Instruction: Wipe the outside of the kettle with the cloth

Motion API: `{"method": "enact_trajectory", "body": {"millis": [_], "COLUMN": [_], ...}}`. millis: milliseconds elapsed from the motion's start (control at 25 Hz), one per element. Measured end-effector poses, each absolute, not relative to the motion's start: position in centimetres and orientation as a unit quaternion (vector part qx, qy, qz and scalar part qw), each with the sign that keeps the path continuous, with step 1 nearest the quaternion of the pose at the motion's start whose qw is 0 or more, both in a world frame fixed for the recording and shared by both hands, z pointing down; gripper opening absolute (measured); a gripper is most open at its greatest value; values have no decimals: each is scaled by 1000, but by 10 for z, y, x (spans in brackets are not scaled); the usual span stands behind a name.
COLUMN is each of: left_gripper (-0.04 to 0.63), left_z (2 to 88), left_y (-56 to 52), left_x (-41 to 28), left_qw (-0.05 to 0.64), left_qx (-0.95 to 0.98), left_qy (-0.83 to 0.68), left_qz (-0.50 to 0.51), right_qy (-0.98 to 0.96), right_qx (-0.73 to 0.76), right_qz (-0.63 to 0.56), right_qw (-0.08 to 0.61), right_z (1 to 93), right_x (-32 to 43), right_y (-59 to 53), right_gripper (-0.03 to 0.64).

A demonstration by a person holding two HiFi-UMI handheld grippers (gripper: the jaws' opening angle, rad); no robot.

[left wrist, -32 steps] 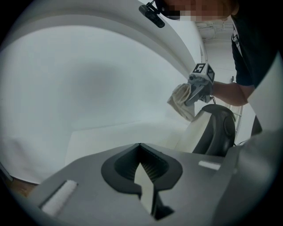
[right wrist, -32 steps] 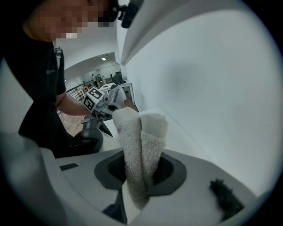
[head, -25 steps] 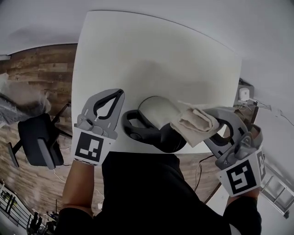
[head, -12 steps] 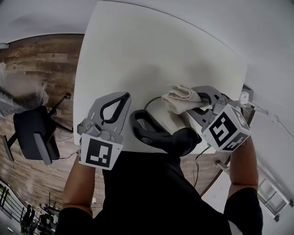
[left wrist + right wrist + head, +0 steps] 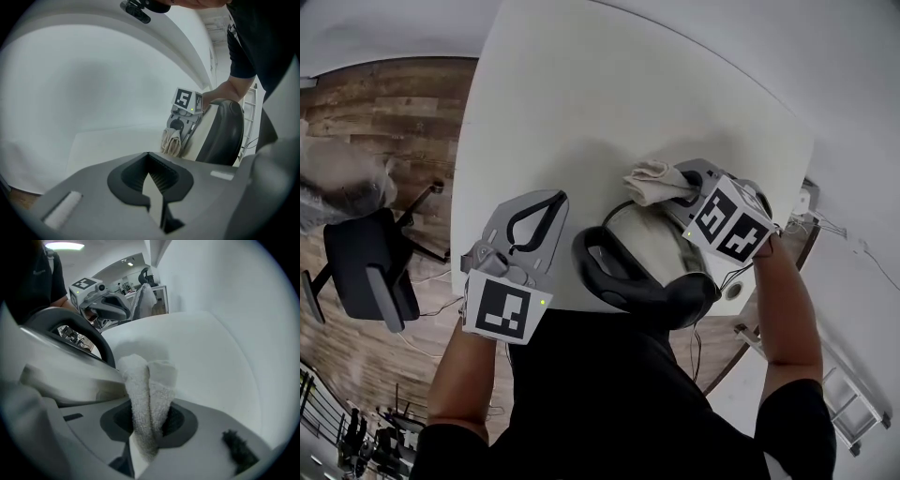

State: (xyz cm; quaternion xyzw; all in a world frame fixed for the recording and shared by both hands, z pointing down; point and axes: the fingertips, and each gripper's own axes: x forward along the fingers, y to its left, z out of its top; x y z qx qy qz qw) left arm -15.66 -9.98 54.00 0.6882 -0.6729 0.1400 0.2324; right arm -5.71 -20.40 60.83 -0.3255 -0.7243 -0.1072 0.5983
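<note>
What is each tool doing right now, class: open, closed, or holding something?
Left tool: closed, holding nothing.
Right tool: closed on the cloth.

White table (image 5: 600, 112); kettle (image 5: 661, 248) near its edge

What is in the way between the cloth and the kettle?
Nothing visible. The right hand-held gripper is shut on the cloth, and the cloth seems to rest directly against the far side of the kettle.
</note>
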Motion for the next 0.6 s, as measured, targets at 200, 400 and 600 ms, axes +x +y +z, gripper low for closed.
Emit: {"method": "enact_trajectory", "body": {"millis": [200,400,600], "left_gripper": [6,8,6], "left_z": [544,532,510], "left_y": [-97,-94,-93], "left_x": [-159,-166,-168], "left_qw": [249,310,299], "left_qx": [679,656,653], "left_qy": [-679,-687,-695], "left_qz": [126,37,36], "right_qy": [-730,-750,-814], "right_qx": [-315,-296,-263], "right_qz": [-74,-37,-47], "right_qw": [602,590,515], "right_z": [620,610,537], "right_x": [-57,-60,-67], "right_y": [-208,-212,-220], "right_gripper": [97,97,97]}}
